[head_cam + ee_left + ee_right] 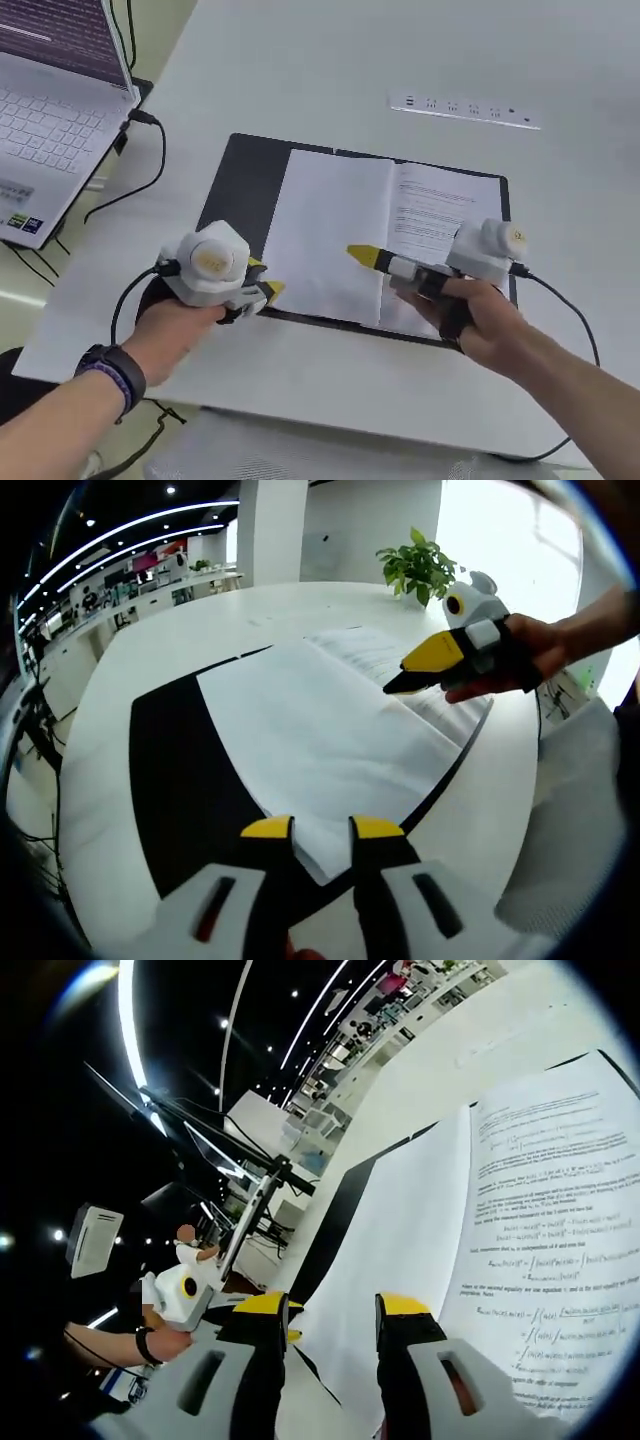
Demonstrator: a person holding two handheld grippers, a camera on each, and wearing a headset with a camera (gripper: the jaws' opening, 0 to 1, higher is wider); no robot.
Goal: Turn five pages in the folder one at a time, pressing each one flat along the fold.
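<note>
Black flat folder (235, 190) holds smooth white pages (325, 225) (near edge partly hidden); left gripper (322, 830) parted, perhaps around a page corner; right gripper (335, 1305) parted.

The white table (300, 60) carried an open folder (235, 185) at its centre. The folder lay flat, with its black cover on the top and its near edge close to the table's 6 o'clock edge. At 1 o'clock, well apart from the folder, a white socket strip (465, 110) sat on the top. At 9 o'clock a black cable (150, 170) crossed the table's edge, coming from a laptop (50, 110) at 10 o'clock.
</note>
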